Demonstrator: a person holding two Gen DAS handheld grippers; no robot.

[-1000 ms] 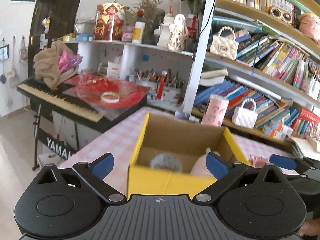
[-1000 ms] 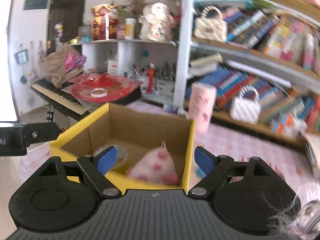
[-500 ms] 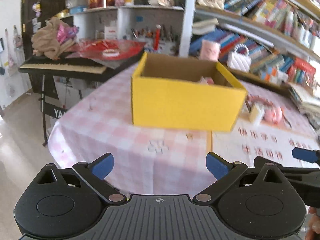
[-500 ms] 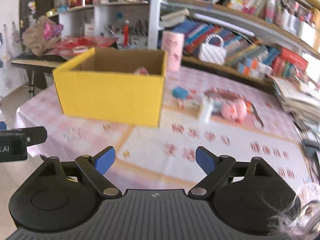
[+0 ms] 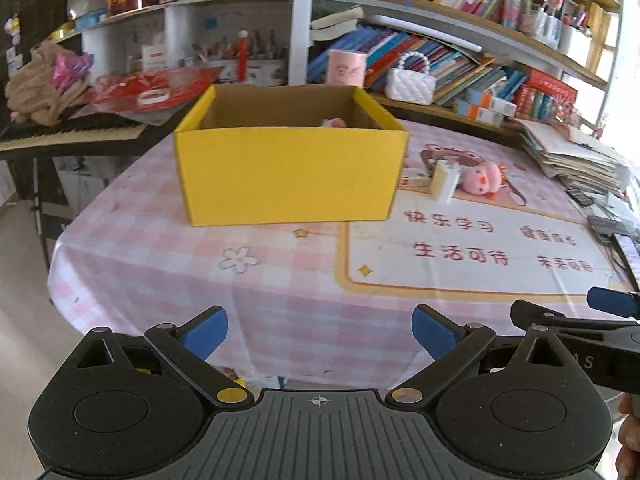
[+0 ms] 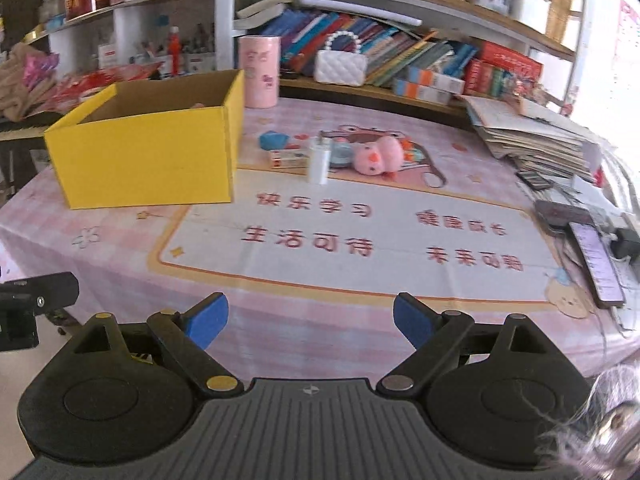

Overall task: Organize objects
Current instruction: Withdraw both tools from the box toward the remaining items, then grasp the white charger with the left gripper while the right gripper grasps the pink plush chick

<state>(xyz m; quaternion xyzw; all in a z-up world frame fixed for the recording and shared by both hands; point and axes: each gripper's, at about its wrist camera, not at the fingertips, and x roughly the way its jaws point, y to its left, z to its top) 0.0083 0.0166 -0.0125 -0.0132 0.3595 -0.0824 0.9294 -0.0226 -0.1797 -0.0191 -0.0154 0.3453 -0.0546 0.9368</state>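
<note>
Writing first: the mat (image 6: 360,240) on the counter (image 5: 160,264) carries red Chinese text, 快乐学习 and 生活可待 legible in the left wrist view, mirrored/blurry in the right wrist view. A red box (image 6: 508,62) on the shelf has print too small to read.

Containers: yellow box (image 5: 288,176), open top, sits on the pink check cloth at the mat's left edge. Only a bit of a pink item (image 5: 334,123) pokes above its rim; rest of contents hidden. Pink cylinder (image 6: 259,72) stands behind the box, white quilted handbag (image 6: 340,66) on the shelf beside it.

Loose items just right of the box: pink plush chick (image 6: 378,156), white charger block (image 6: 319,164) upright, flat red-white carton (image 6: 289,159), blue lump (image 6: 273,140). Blue lump and carton show clearly only in the right wrist view; the box blocks them from the left.

Right wrist view alone shows a phone (image 6: 598,264) w/ lit screen at the counter's right edge.

Left hand-held gripper (image 5: 320,330): spread wide, holding nothing, off the counter's near edge. Right hand-held gripper (image 6: 310,318): also spread, holding nothing.
</note>
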